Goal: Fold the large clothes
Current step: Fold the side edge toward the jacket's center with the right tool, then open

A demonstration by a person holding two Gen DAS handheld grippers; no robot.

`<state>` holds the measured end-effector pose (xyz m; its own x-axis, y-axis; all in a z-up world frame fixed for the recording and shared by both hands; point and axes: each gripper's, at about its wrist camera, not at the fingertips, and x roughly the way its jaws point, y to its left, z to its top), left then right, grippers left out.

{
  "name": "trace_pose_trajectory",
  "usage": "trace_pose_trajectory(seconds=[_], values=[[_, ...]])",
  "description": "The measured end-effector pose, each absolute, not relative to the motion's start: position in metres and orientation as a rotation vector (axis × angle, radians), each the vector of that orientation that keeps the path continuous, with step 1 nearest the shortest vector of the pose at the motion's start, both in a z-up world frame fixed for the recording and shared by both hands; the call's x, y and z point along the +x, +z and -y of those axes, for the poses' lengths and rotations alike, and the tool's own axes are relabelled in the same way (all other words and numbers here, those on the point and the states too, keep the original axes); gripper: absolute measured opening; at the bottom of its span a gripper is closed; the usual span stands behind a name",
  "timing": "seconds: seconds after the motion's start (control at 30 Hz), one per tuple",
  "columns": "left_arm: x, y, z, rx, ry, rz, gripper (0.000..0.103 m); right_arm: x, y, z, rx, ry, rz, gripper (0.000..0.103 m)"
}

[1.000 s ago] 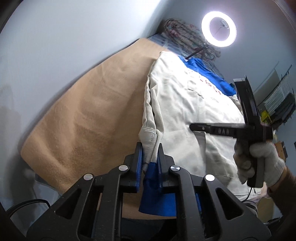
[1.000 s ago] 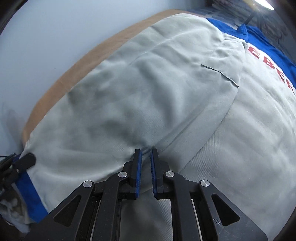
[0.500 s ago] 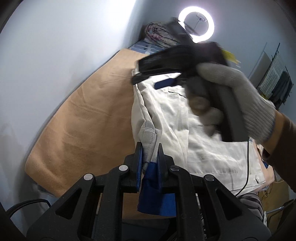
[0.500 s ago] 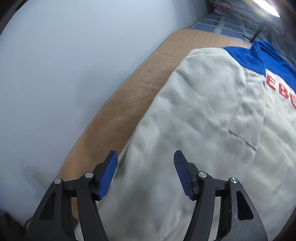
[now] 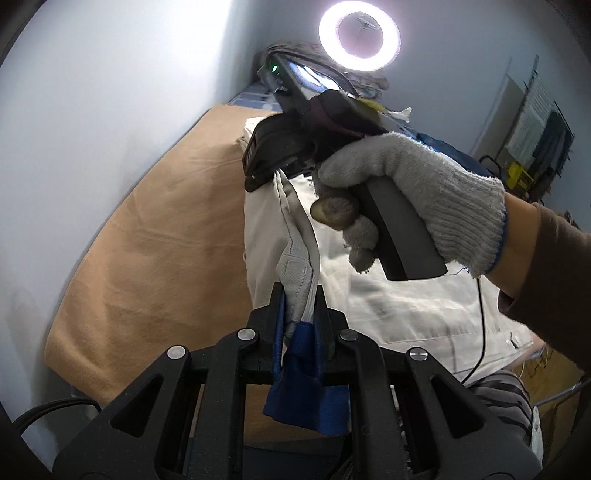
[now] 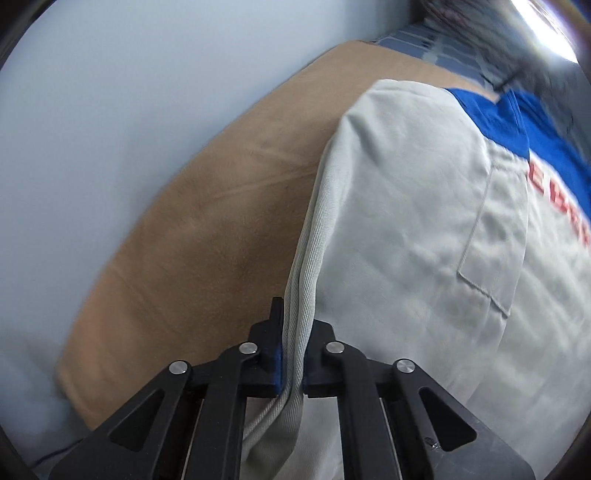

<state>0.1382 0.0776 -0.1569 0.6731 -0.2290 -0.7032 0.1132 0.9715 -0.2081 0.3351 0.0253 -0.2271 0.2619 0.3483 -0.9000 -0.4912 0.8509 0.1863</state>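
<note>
Left wrist view: the left hand-held gripper (image 5: 298, 301) was closed on the cuff end of a sleeve (image 5: 297, 273) of the beige jacket (image 5: 399, 295), with a blue cuff band (image 5: 308, 376) hanging below its fingers. The sleeve ran taut from these fingers up toward the right hand-held gripper (image 5: 258, 173), which a hand in a grey knit glove (image 5: 413, 192) held by its handle; this gripper's tip met the sleeve's upper part, its fingers hidden from this side.

Right wrist view: the right hand-held gripper (image 6: 293, 347) was clamped on a doubled, ribbed fold of beige fabric (image 6: 304, 280) along the jacket's left edge, the cloth passing between nearly closed fingers.

The jacket (image 6: 424, 221) lay spread flat on a tan blanket (image 6: 221, 229) covering a bed-like surface beside a pale wall (image 6: 129, 92). A blue collar panel (image 6: 495, 118) and red lettering (image 6: 554, 199) marked its far end, and a stitched pocket flap (image 6: 487, 266) showed on the body. A ring light (image 5: 359, 35) glowed above the far end. No containers appeared in either view.
</note>
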Motion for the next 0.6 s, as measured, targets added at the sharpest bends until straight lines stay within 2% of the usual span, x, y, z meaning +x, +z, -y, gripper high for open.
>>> trace_pose_trajectory(seconds=[0.23, 0.33, 0.6], values=[[0.134, -0.147, -0.042, -0.082, -0.261, -0.813, 0.012, 0.334, -0.199, 0.048, 0.125, 0.608, -1.117, 0.003], [0.13, -0.138, -0.037, -0.116, -0.295, -0.821, 0.019, 0.328, -0.199, 0.078, 0.191, 0.587, -1.099, 0.003], [0.105, -0.116, -0.057, -0.212, -0.339, -0.783, 0.02, 0.309, -0.222, 0.148, 0.34, 0.495, -1.123, 0.003]])
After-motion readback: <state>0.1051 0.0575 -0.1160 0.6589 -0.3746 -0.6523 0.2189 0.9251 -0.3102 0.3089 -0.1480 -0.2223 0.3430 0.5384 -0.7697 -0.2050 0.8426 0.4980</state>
